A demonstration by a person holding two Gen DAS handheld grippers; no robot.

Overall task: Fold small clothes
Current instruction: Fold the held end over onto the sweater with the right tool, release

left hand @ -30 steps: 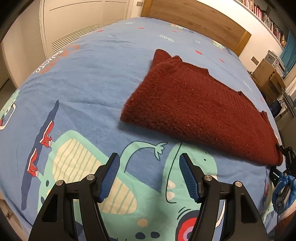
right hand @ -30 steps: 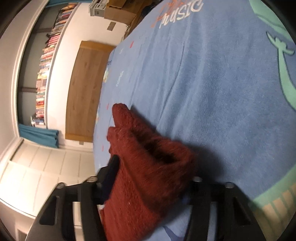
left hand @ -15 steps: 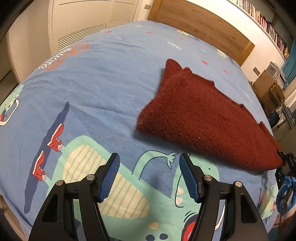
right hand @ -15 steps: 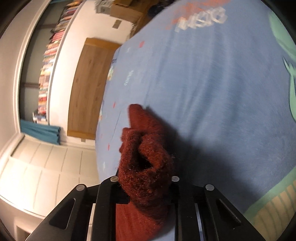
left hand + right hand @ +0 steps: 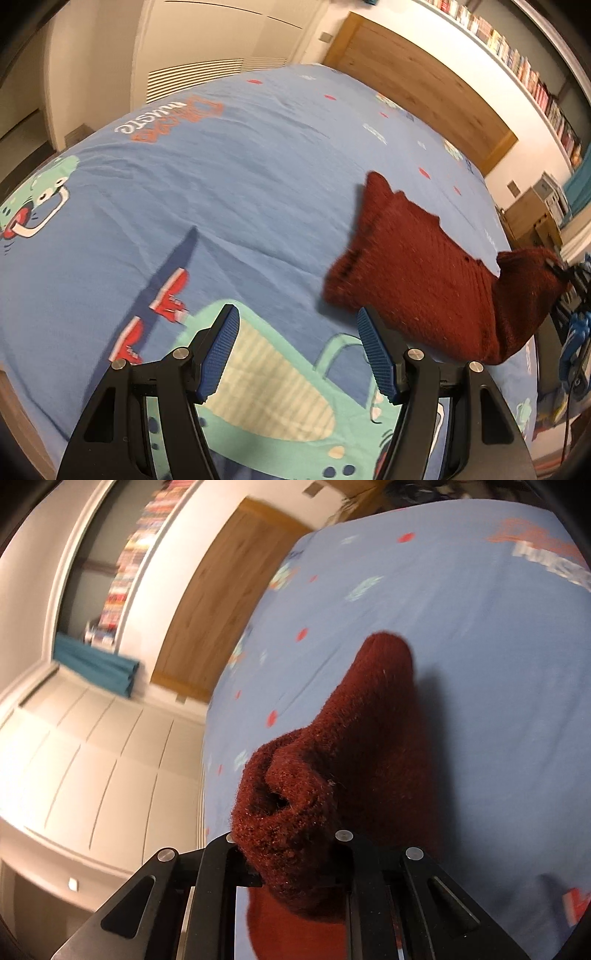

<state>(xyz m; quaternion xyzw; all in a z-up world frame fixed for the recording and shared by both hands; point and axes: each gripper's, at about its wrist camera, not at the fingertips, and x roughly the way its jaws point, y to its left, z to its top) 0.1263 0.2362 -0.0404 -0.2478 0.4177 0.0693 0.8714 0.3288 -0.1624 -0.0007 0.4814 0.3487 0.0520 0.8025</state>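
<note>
A dark red knitted sweater (image 5: 417, 266) lies folded on the blue printed bedspread (image 5: 221, 177). Its right end is lifted off the bed. My right gripper (image 5: 291, 853) is shut on a bunched end of the sweater (image 5: 295, 797), which hides its fingertips; the garment trails away across the bed. In the left wrist view the right gripper (image 5: 565, 273) shows at the far right edge, holding the raised end. My left gripper (image 5: 297, 350) is open and empty, just above the bed, short of the sweater's near left corner.
A wooden headboard (image 5: 417, 77) stands at the far end of the bed, with a bookshelf (image 5: 517, 62) above it. White cupboards (image 5: 207, 48) are at the left. Cardboard boxes (image 5: 532, 218) stand beyond the bed's right side.
My right gripper closed on the sweater's end and lifted it, pulling the garment to the right. My left gripper stayed open while its view swung left, away from the sweater.
</note>
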